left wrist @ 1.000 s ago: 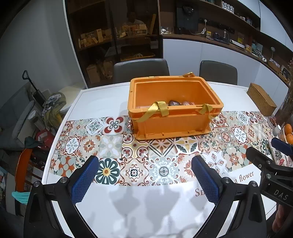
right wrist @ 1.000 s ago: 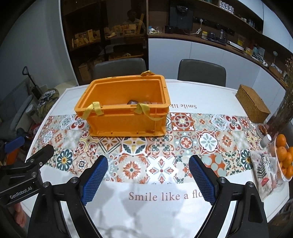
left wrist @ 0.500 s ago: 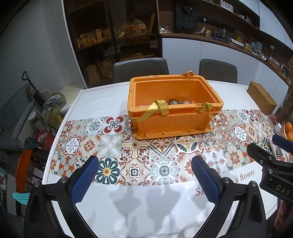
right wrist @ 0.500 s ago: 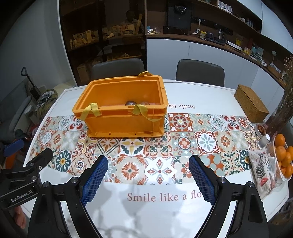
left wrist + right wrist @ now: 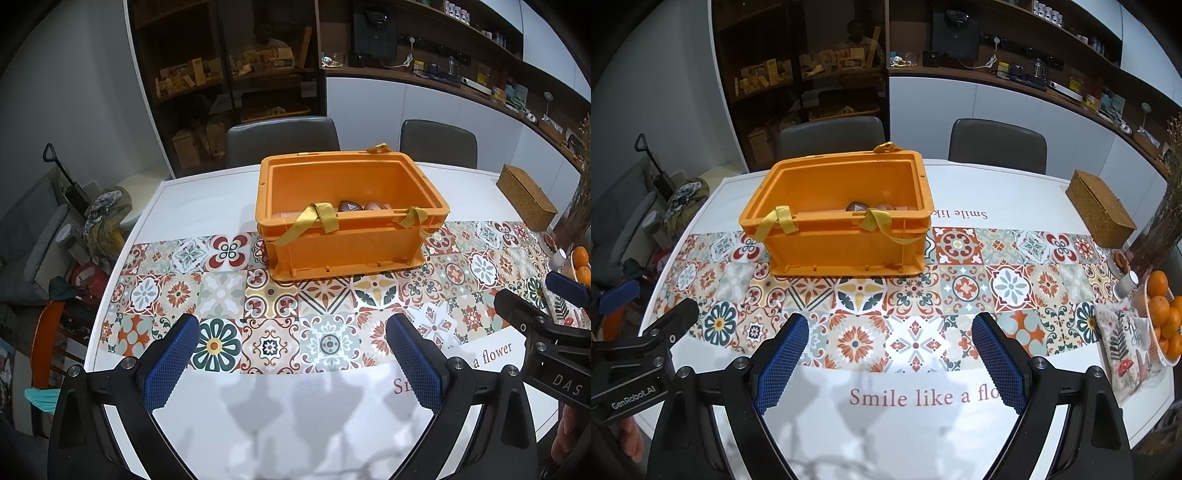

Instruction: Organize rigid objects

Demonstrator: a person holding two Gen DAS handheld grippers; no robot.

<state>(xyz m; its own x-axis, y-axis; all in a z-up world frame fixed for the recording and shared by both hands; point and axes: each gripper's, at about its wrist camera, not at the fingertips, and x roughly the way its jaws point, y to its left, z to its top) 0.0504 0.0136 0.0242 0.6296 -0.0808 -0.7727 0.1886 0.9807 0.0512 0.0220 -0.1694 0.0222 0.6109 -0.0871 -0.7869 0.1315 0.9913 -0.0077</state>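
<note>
Centrally, orange crate [image 5: 351, 236] on the tiled worktop [image 5: 229, 291], dark and pink objects inside, left tongs [image 5: 295, 354] and right tongs [image 5: 888, 354] both wide, empty, near edge.

An orange plastic crate [image 5: 351, 236] stands upright on the patterned tile runner [image 5: 258, 306], toward the far side of the table, its open top facing up. Yellow fabric straps [image 5: 314, 219] drape over its near rim, and another bit of yellow strap [image 5: 886, 147] shows at the far rim. Inside, low against the near wall, lie a dark brown rounded object [image 5: 349, 206] and just beside it a pinkish rounded one [image 5: 375, 205], both only partly visible.
</note>
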